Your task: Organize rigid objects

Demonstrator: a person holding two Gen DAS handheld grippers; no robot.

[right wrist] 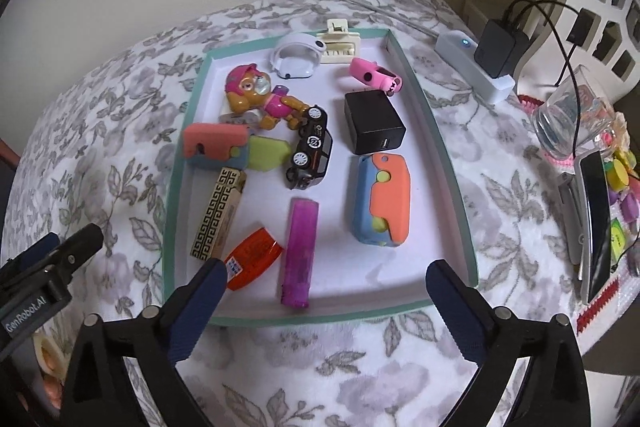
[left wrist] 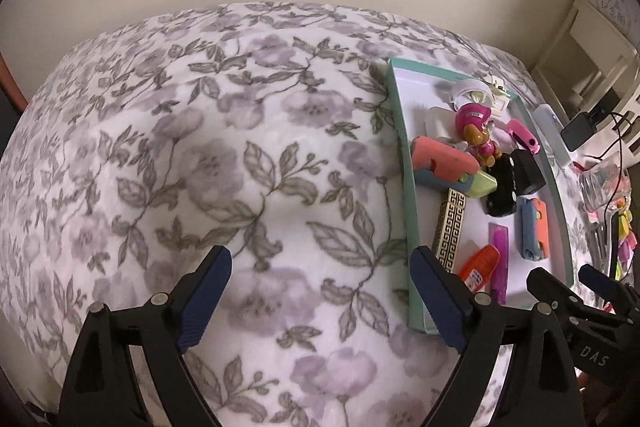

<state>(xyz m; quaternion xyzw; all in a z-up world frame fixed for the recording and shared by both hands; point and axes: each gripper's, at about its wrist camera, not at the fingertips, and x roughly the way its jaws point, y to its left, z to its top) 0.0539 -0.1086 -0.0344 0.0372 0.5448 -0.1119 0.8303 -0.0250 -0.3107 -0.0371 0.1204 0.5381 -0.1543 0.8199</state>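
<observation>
A shallow teal-rimmed box [right wrist: 448, 155] lies on the floral cloth and holds several small things: a pink-hatted dog figure [right wrist: 256, 95], a black toy car [right wrist: 310, 153], a black charger cube [right wrist: 372, 123], a purple lighter [right wrist: 298, 251], an orange case [right wrist: 252, 265], a gold-patterned bar [right wrist: 218, 215] and a blue-orange toy [right wrist: 384, 201]. My right gripper [right wrist: 324, 277] stands open over the box's near edge, nothing between its fingers. My left gripper [left wrist: 320, 263] hangs open over bare cloth, left of the box [left wrist: 400, 131].
Right of the box stand a white power strip [right wrist: 472, 67] with a black plug and cables, a clear glass [right wrist: 568, 115], a phone [right wrist: 596, 223] and colourful trinkets. A white shelf is behind. The other gripper's tips show at each view's edge.
</observation>
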